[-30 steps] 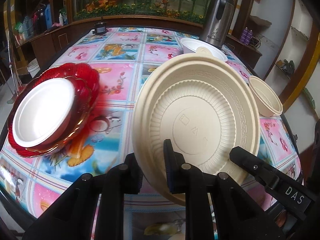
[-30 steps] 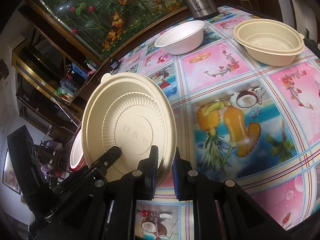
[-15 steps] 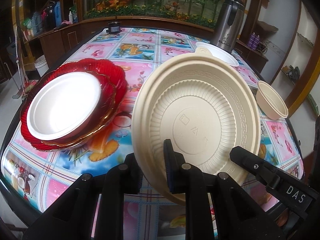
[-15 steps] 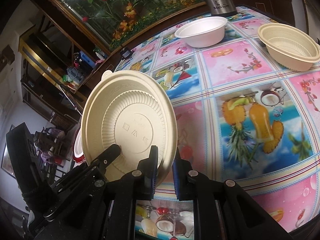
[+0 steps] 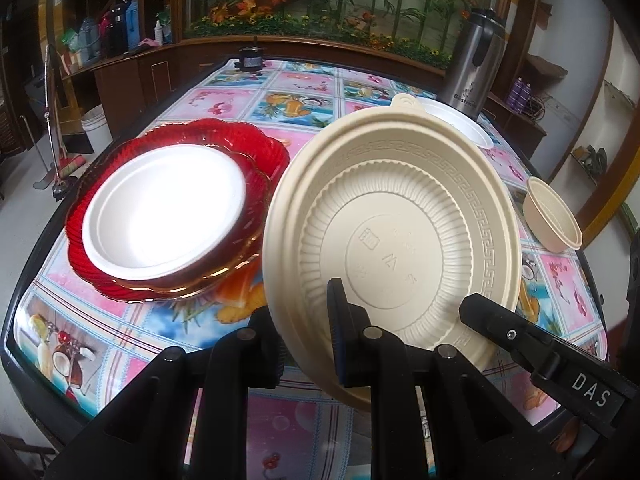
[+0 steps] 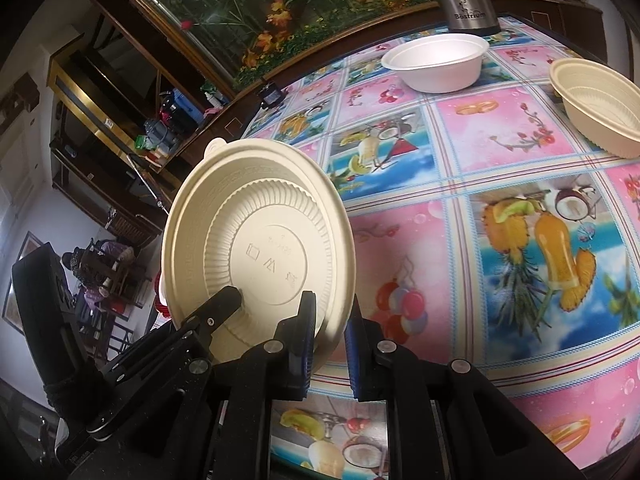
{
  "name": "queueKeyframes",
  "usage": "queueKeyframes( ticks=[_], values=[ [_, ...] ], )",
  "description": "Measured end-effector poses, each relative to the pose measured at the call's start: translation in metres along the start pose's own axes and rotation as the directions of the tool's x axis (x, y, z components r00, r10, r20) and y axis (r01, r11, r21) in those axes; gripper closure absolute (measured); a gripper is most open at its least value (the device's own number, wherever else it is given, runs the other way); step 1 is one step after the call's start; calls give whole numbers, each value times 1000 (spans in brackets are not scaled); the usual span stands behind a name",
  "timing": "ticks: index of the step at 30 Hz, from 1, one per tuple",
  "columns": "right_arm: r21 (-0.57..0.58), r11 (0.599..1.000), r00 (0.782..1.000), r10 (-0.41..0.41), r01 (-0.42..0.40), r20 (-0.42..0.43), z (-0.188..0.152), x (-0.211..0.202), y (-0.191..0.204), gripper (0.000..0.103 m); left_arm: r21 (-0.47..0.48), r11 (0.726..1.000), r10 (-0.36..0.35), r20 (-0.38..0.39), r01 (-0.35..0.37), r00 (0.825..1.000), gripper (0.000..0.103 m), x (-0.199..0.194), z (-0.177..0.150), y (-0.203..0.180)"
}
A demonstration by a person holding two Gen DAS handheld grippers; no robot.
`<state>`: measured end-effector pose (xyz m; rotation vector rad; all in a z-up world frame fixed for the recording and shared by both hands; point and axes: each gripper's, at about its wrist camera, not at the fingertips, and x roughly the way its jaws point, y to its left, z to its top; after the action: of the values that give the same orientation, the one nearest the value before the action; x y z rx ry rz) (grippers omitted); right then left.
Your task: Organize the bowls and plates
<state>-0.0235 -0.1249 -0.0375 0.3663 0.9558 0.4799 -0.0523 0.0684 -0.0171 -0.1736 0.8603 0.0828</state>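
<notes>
Left gripper [image 5: 306, 344]: jaws closed on the rim of a cream plate [image 5: 392, 240], holding it on edge and tilted. Right gripper [image 6: 330, 344]: jaws clamped on the same plate's rim from the opposite side. Both grippers sit close together, fingers pointing forward.

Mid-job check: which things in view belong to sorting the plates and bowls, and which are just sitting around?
Part of the job:
- beige plate, pinched at its rim by both the left claw and the right claw
- white plate lying on the red plates
- white bowl
- beige bowl

Just lying about:
- steel thermos
- small black object at the table's far edge
</notes>
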Motion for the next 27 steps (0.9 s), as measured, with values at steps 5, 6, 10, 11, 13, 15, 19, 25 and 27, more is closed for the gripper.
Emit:
queueKeyframes(
  ticks=[5, 6, 10, 11, 13, 15, 19, 25, 27],
  values=[
    [-24, 1000, 1000, 11, -11, 5, 5, 0, 11, 90, -20, 1000, 11, 20, -10, 1000, 87, -5, 6, 9],
    [-33, 999, 1000, 15, -14, 6, 6, 1, 14, 90, -25, 1000, 14, 24, -14, 1000, 87, -5, 7, 11],
    [-51, 998, 1000, 26, -26, 2, 10, 4, 24, 90, -48, 998, 29, 33, -27, 999, 87, -8, 9, 22],
    [-59, 998, 1000, 29, -29, 1, 11, 5, 28, 90, -52, 998, 31, 34, -29, 999, 87, -8, 10, 24],
    [-68, 997, 999, 35, -35, -1, 13, 7, 34, 90, -62, 997, 37, 39, -34, 999, 87, -10, 11, 28],
    [-80, 996, 999, 38, -38, -4, 14, 9, 39, 90, -71, 997, 43, 43, -40, 998, 87, -11, 12, 32],
    [-101, 994, 999, 48, -48, -9, 18, 13, 49, 90, -89, 995, 56, 50, -51, 997, 87, -14, 15, 42],
    [-137, 988, 998, 63, -65, -21, 22, 19, 68, 90, -125, 990, 72, 55, -65, 996, 87, -16, 20, 57],
    [-148, 987, 998, 65, -68, -23, 24, 22, 74, 90, -138, 988, 77, 56, -69, 995, 87, -16, 23, 63]
  ],
)
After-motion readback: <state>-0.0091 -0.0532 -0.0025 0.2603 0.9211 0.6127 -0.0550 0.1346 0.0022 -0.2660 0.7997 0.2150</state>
